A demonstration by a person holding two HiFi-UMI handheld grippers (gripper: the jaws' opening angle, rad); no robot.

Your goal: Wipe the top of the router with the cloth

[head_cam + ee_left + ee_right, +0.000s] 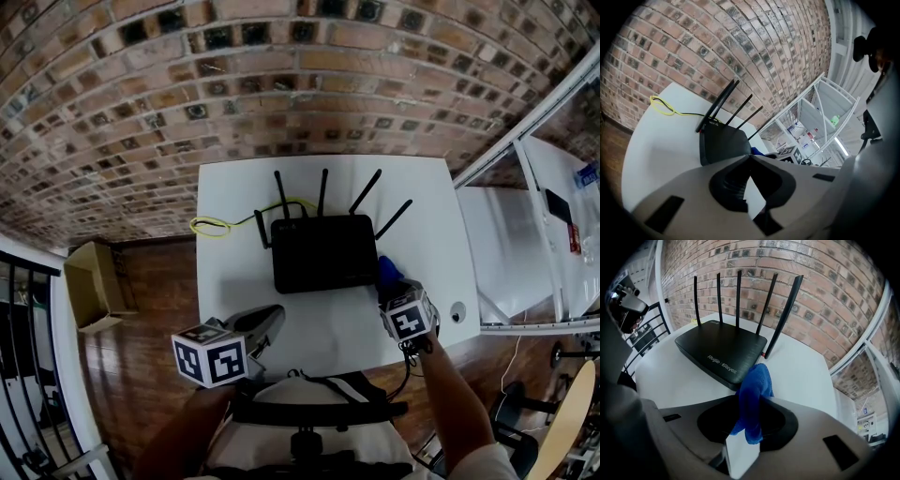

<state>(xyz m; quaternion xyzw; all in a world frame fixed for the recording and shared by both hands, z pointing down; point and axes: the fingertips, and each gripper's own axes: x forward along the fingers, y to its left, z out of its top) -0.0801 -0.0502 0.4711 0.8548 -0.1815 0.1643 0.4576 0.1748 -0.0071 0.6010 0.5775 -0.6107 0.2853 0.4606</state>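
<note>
A black router [323, 251] with several upright antennas lies in the middle of the white table [422, 206]. In the right gripper view the router [722, 350] is just ahead, its front corner close to the jaws. My right gripper [391, 283] is off the router's right front corner, shut on a bunched blue cloth [753, 390] that sticks out past the fingertips; the cloth [386, 270] nearly touches the router's edge. My left gripper [270, 321] hovers at the table's front edge, before the router's left front corner, its jaw tips together with nothing between them.
A yellow cable [214, 225] loops from the router's back to the table's left edge. A small round fitting [457, 314] sits near the front right corner. A cardboard box [94, 286] stands on the wooden floor at left. White shelving [525, 244] adjoins the table at right.
</note>
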